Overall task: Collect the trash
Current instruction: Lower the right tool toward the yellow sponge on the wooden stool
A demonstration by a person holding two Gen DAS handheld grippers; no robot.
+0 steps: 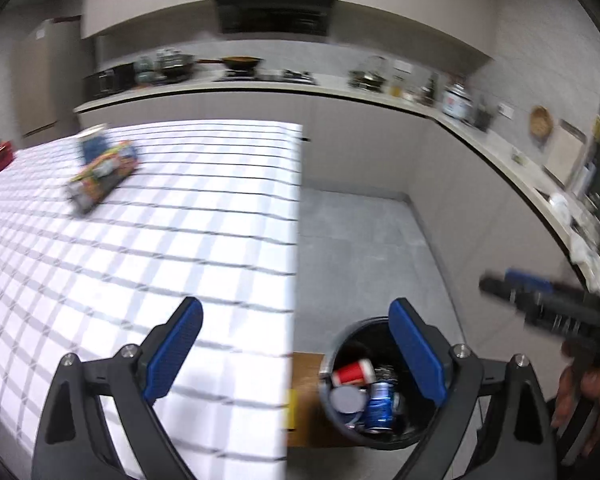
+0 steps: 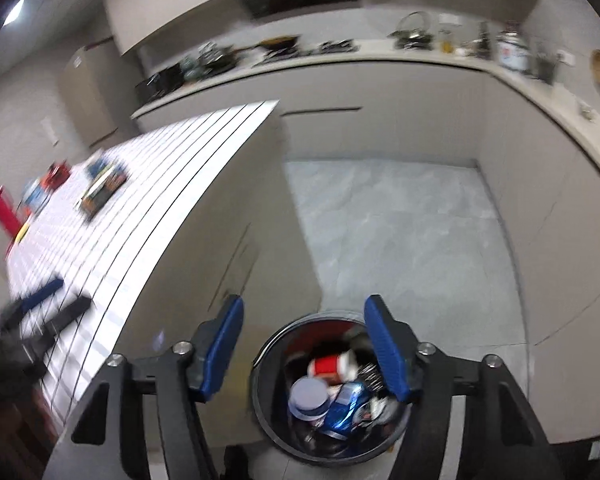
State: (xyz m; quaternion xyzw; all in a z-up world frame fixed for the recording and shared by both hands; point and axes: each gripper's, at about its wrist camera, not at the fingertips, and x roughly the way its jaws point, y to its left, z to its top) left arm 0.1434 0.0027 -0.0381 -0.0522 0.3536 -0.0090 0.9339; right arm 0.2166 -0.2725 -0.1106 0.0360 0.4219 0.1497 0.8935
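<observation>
bin: round dark trash bin on the floor beside the tabletop edge, holding a red-and-white cup, a blue can and a grey lid-like disc
left tongs: pads wide apart, nothing between them; they straddle the tabletop edge, the bin below the right-hand pad
right tongs: pads apart with nothing between them, above the bin mouth
tabletop: white cloth with dark grid lines, bare across the near part
remaining trash: colourful snack packet on the far left of the cloth, blurred; blue-and-white carton or cup just behind it, touching or nearly so; cannot tell which
long axis: packet runs diagonally, near-left to far-right in the left wrist view
bearing: packet lies ahead and to the left of both tongs, well apart from each
nearer hand: left, by my judgement; it is already over the cloth, the right is off the edge by the bin
far edge: red items past the packet, too blurred to name
</observation>
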